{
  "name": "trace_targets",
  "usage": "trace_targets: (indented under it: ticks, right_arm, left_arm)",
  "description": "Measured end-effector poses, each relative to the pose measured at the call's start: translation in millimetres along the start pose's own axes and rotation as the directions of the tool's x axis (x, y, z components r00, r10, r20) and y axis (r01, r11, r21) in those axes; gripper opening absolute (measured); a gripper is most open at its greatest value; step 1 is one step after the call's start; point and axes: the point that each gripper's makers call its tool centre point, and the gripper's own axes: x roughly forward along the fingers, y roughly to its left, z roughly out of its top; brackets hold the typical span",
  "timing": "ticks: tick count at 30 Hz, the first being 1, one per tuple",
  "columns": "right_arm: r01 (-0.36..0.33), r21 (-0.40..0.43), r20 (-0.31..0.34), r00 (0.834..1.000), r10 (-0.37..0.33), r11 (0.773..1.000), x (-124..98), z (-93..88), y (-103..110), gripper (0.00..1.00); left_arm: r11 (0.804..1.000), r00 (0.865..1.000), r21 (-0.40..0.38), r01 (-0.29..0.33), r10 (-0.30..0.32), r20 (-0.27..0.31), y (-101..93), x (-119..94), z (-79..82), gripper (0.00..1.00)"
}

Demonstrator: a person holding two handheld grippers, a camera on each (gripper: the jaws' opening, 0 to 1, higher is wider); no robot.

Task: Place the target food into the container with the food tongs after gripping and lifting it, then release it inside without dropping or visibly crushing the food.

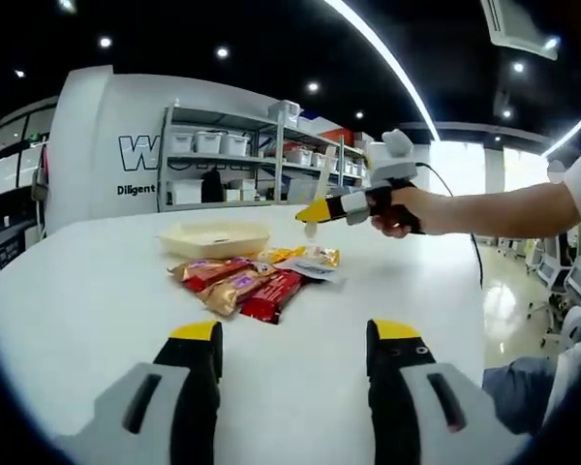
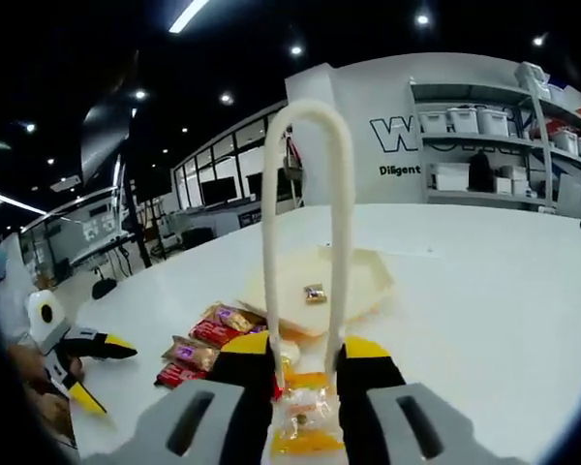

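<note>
A broad white round-edged tabletop (image 1: 87,291) stands before a curved white wall with dark lettering (image 2: 392,136). Beside it, grey metal shelving (image 1: 223,160) carries white plastic storage bins (image 1: 208,142). Long strip lights (image 1: 387,58) and small round spotlights glow on the black ceiling, and glass-fronted rooms (image 2: 218,179) line the far side.

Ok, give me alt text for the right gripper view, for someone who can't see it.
The right gripper holds cream food tongs upright between its jaws, over a white table with a shallow cream container holding one small wrapped item. Wrapped snacks lie beside it, and the left gripper shows at the left edge.
</note>
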Motion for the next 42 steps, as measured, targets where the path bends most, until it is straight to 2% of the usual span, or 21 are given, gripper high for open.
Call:
trace_targets:
  ticks: [10,16,21,25,31,42]
  right_arm:
    - [0.005,-0.037,-0.019,1.0,-0.006,0.999,-5.0,-17.3,2.3,0.21]
    - [0.001,-0.049,-0.022,1.0,-0.003,0.999,-5.8,-17.5,7.0,0.21]
    - [0.013,-0.122,-0.035,0.999,-0.018,0.992,-5.7,-21.1,9.5,0.22]
    - [0.016,-0.134,-0.044,0.999,-0.022,0.991,-8.4,-22.3,13.2,0.22]
    - [0.032,-0.153,-0.044,0.998,-0.039,0.988,-6.1,-18.5,5.4,0.23]
    - [0.026,-0.267,-0.084,0.995,-0.05,0.963,1.8,-24.2,-0.2,0.25]
  left_arm:
    - [1.0,1.0,-0.004,0.002,-0.002,-0.003,-0.7,0.1,-1.2,0.59]
    - [1.0,1.0,-0.001,-0.001,0.001,-0.004,-0.4,0.3,-1.3,0.6]
    - [1.0,1.0,0.016,-0.012,0.012,0.002,0.6,0.0,-0.1,0.61]
    - [1.0,1.0,0.021,-0.015,0.014,0.008,2.0,-0.1,1.0,0.61]
    - [1.0,1.0,0.02,-0.018,0.018,0.013,2.8,-0.1,1.8,0.63]
    - [1.0,1.0,0.016,-0.018,0.017,0.015,2.5,0.1,2.8,0.63]
